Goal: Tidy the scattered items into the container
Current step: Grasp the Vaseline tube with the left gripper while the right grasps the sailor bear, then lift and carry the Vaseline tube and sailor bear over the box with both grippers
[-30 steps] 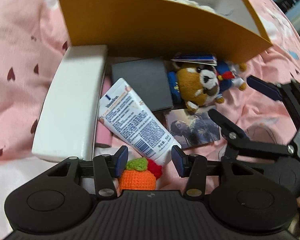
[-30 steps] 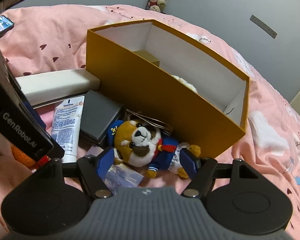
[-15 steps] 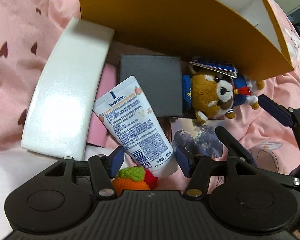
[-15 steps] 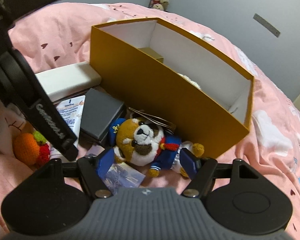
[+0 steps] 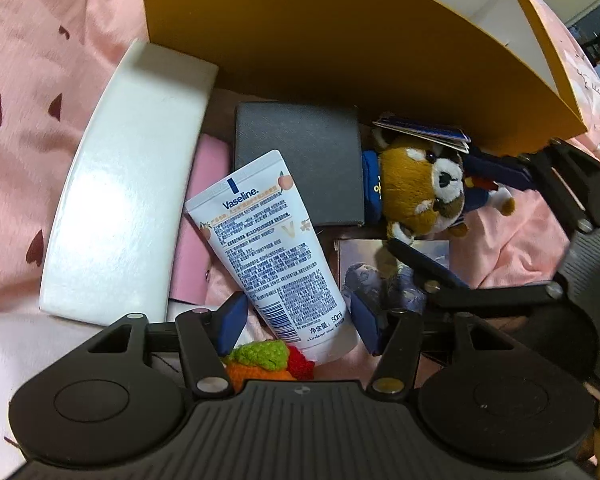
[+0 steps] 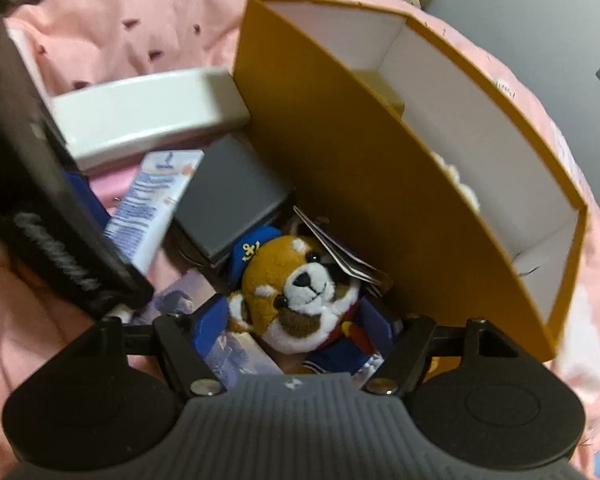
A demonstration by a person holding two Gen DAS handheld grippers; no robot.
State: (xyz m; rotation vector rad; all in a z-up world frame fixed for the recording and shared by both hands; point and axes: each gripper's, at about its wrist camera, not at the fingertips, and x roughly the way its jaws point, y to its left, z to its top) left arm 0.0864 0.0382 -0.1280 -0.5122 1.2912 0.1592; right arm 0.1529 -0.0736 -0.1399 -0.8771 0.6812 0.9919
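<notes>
While both grippers hang over the clutter on the pink bedspread point(image 5: 28, 60), neither one grips anything. In the left wrist view, the left gripper point(image 5: 294, 322) sits at the bottom centre, its jaws apart on either side of the lower end of the white lotion tube point(image 5: 272, 256); the blue pads stand clear of the tube. These jaws have just been opening. A knitted orange toy point(image 5: 264, 364) with a green and red top lies just below the tube's cap end, partly hidden by the gripper body. To the left lies a long white box point(image 5: 124, 184), with a pink item point(image 5: 196, 248) tucked beside it. A dark grey case point(image 5: 300, 152) rests above the tube, against the orange wall of the container point(image 5: 340, 40), which fills the top of the frame. A photo card point(image 5: 364, 276) lies right of the tube.

In the right wrist view, the right gripper point(image 6: 294, 328) straddles the plush dog point(image 6: 300, 292) at lower centre, jaws spread and just widened further, pads either side of the toy without pressing on it. The dog lies against the container's outer wall point(image 6: 360, 168), outside it, a paper tag point(image 6: 336, 252) over its head. The container stands open, with pale items inside that cannot be identified.
</notes>
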